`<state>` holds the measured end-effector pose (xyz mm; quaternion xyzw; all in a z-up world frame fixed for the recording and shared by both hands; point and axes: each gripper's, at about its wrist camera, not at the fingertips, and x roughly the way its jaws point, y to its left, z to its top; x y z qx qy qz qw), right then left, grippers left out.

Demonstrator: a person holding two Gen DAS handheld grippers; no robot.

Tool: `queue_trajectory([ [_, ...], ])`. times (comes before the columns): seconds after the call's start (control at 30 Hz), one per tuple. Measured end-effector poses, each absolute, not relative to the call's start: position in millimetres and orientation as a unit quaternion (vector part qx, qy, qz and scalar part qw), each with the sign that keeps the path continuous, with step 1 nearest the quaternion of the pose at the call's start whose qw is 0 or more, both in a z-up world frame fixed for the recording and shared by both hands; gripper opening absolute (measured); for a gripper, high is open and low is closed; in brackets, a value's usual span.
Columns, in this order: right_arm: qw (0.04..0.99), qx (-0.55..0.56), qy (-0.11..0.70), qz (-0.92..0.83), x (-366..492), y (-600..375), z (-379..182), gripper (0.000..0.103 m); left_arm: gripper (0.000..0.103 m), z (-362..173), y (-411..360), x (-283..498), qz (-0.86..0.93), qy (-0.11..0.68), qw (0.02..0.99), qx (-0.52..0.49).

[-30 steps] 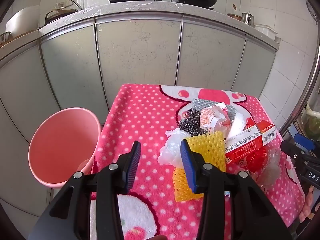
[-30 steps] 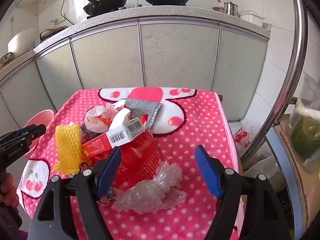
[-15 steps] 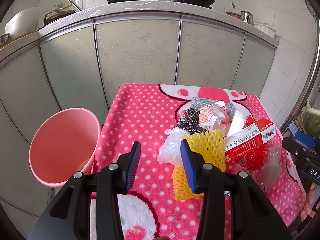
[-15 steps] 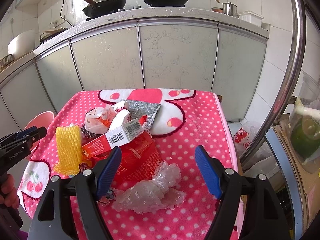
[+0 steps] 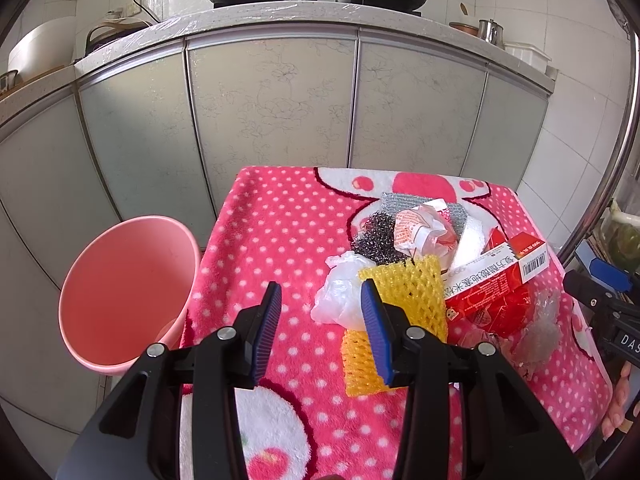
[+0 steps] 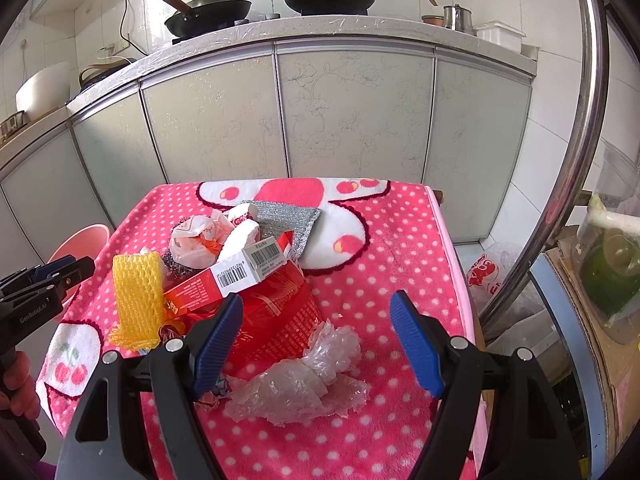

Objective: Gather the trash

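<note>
A pink polka-dot blanket (image 5: 280, 220) covers the surface, with a pink bin (image 5: 128, 292) standing just off its left edge, apparently empty; the trash lies heaped on the right half of the blanket; largest is the red carton (image 6: 236, 276), its long axis running from near-left to far-right, barcode end pointing away; beside it the yellow foam net (image 5: 404, 300) lies lengthwise toward the camera; crumpled clear plastic (image 6: 304, 380) sits nearest. The left gripper (image 5: 320, 320) hovers empty, fingers moderately apart; the right gripper (image 6: 316, 344) hovers with fingers wide, holding nothing. Judging by this, the step is a first pick; take the loose plastic by a bunched fold, pinching low.
</note>
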<state>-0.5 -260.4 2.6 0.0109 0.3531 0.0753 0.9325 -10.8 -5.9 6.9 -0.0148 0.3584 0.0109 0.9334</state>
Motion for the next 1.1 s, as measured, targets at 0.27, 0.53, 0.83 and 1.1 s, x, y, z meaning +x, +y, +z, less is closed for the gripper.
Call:
queue_trajectory([
  [0.27,0.934,0.013,0.35,0.075,-5,-262,5,0.075,0.042,7,-8,-13,0.01,0.357,0.934,-0.012],
  [0.53,0.935,0.017,0.347,0.076,-6,-264,5,0.075,0.042,8,-10,-17,0.009,0.356,0.935,-0.011],
  [0.83,0.935,0.017,0.346,0.075,-7,-263,6,0.075,0.042,9,-12,-19,0.008,0.354,0.935,-0.01],
  [1.1,0.936,0.016,0.343,0.077,-10,-262,7,0.075,0.042,11,-13,-24,-0.001,0.351,0.936,-0.012],
])
